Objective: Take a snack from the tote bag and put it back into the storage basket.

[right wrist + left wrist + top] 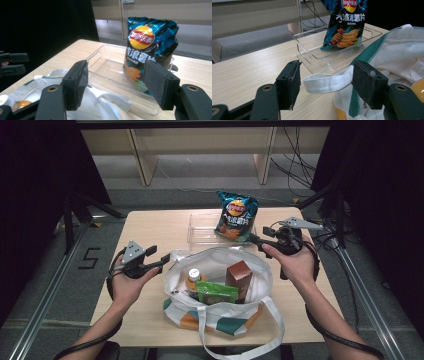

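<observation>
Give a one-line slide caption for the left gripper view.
Open left gripper brackets the tote bag's white handle loop, with a chip bag standing in a clear tray behind.

Table (150, 227): pale wood grain, matt. Tray (307, 48): clear glossy plastic. Crisp bag (150, 47): shiny crinkled foil. Tote bag (220, 315): white woven cloth, matt. My gripper pads (292, 83): black, rough, dull rubber-like facing.

A lab-like recording space is indicated: the wooden counter (150, 227) is flanked by black curtains (35, 180), metal rails (47, 292), loose cables (300, 167) and a taped floor mark (89, 258).
</observation>
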Demonstrator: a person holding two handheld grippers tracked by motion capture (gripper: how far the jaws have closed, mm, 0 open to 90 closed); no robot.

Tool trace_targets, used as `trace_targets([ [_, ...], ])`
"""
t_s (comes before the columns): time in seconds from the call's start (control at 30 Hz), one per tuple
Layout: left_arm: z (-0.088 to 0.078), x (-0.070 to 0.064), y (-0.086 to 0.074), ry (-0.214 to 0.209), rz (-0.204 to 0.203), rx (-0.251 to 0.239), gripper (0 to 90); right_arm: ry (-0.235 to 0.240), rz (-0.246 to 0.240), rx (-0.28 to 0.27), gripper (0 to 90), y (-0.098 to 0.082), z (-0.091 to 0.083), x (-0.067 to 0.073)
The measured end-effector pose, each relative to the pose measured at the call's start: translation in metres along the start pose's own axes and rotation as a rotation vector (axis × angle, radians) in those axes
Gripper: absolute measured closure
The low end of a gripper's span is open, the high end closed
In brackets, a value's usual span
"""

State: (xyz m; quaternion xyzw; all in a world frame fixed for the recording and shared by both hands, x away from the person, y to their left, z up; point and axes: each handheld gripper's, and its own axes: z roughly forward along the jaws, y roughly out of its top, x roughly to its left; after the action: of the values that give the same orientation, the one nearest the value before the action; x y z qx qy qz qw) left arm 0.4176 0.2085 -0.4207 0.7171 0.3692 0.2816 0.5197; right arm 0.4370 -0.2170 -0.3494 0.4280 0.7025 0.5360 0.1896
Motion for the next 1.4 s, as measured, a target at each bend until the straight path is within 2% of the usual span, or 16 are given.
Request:
trace_targets([
  [0.2,0.001,0.001,-0.001,-0.009,-0.001,-0.009,38.7,0.023,0.003,0.004,38.2,-0.008,-0.011,0.011],
  [0.3,0.000,0.000,-0.001,-0.004,-0.004,-0.001,38.6,0.035,-0.021,-0.003,37.3,-0.012,-0.015,0.017],
  [0.37,0.000,-0.001,-0.001,-0.006,-0.008,-0.005,38.5,0.034,-0.021,0.002,36.3,-0.015,-0.019,0.022],
  [0.4,0.001,0.000,-0.001,-0.015,-0.003,-0.016,38.5,0.042,0.004,0.003,35.9,-0.017,-0.020,0.026],
  [0.53,0.000,-0.001,-0.001,-0.003,-0.012,-0.005,38.4,0.062,-0.036,0.000,34.6,-0.022,-0.024,0.035],
  [0.6,-0.001,-0.001,0.000,-0.001,-0.018,-0.009,38.4,0.070,0.000,0.017,34.1,-0.025,-0.027,0.040],
  [0.63,-0.001,0.000,0.000,-0.001,-0.017,-0.010,38.5,0.075,-0.024,0.009,34.0,-0.026,-0.027,0.040],
  [0.77,-0.001,-0.001,0.000,-0.003,-0.017,-0.009,38.4,0.097,-0.005,0.024,33.1,-0.033,-0.029,0.049],
  [0.83,-0.001,0.000,0.000,-0.002,-0.015,-0.010,38.4,0.099,-0.028,0.002,32.5,-0.036,-0.028,0.050],
  [0.97,-0.001,0.000,0.000,-0.001,-0.016,-0.010,38.4,0.111,-0.041,0.015,31.3,-0.040,-0.029,0.055],
  [1.0,-0.001,0.000,0.000,-0.001,-0.017,-0.009,38.4,0.117,-0.021,0.026,30.9,-0.041,-0.029,0.058],
  [1.07,-0.001,0.000,0.000,-0.001,-0.016,-0.009,38.4,0.130,-0.043,0.031,30.2,-0.042,-0.028,0.061],
  [1.17,-0.001,0.000,0.000,-0.001,-0.014,-0.008,38.4,0.129,-0.051,0.043,28.9,-0.044,-0.026,0.065],
  [1.2,-0.001,0.000,0.000,-0.001,-0.013,-0.008,38.4,0.117,-0.082,0.029,28.5,-0.045,-0.025,0.065],
  [1.27,-0.002,-0.001,0.000,-0.004,-0.010,-0.010,38.4,0.120,-0.052,0.038,28.0,-0.047,-0.025,0.068],
  [1.4,-0.003,-0.001,0.002,-0.005,-0.008,-0.023,38.4,0.102,-0.090,0.018,26.0,-0.050,-0.021,0.068],
])
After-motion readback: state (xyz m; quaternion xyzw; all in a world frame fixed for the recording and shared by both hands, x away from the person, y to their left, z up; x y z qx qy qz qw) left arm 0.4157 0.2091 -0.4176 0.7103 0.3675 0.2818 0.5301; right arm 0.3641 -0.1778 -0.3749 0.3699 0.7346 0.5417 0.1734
